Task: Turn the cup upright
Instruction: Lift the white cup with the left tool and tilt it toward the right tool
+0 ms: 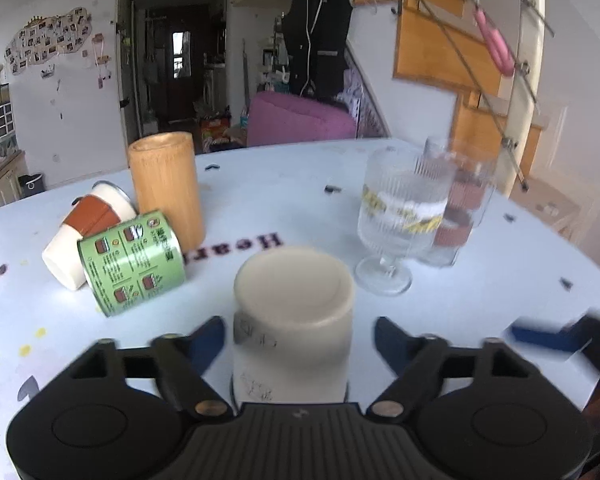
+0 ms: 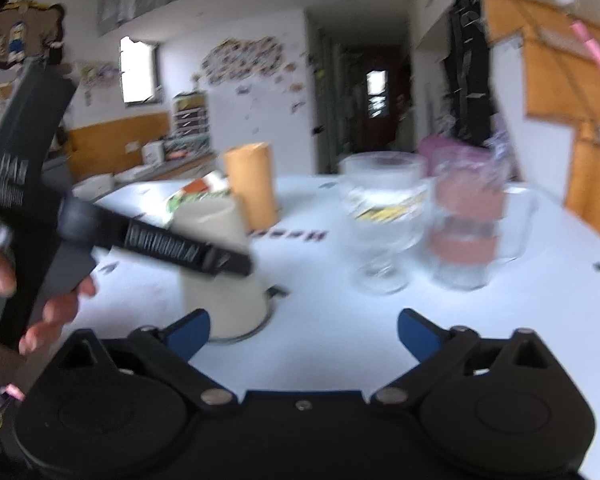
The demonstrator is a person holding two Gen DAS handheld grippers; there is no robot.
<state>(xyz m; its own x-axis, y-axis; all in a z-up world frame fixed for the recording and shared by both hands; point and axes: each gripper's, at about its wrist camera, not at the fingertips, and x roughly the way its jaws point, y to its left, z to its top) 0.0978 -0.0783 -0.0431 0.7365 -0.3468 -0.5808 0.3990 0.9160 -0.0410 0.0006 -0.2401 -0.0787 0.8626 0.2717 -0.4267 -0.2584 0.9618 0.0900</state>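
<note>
A cream cup (image 1: pixel 294 320) stands upside down on the white table (image 1: pixel 480 304), base up, rim on the table. My left gripper (image 1: pixel 298 344) is open, its blue-tipped fingers (image 1: pixel 208 340) either side of the cup with a gap on each side. In the right wrist view the same cup (image 2: pixel 220 280) stands at left, partly crossed by the left gripper's black body. My right gripper (image 2: pixel 304 334) is open and empty, to the right of the cup above bare table. Its finger shows in the left wrist view (image 1: pixel 540 338).
A green can (image 1: pixel 132 262) and a white cup with a brown sleeve (image 1: pixel 86 232) lie on their sides at left. A bamboo cylinder (image 1: pixel 166 188) stands behind them. A ribbed stemmed glass (image 1: pixel 400 216) and a glass mug (image 1: pixel 460 216) stand at right.
</note>
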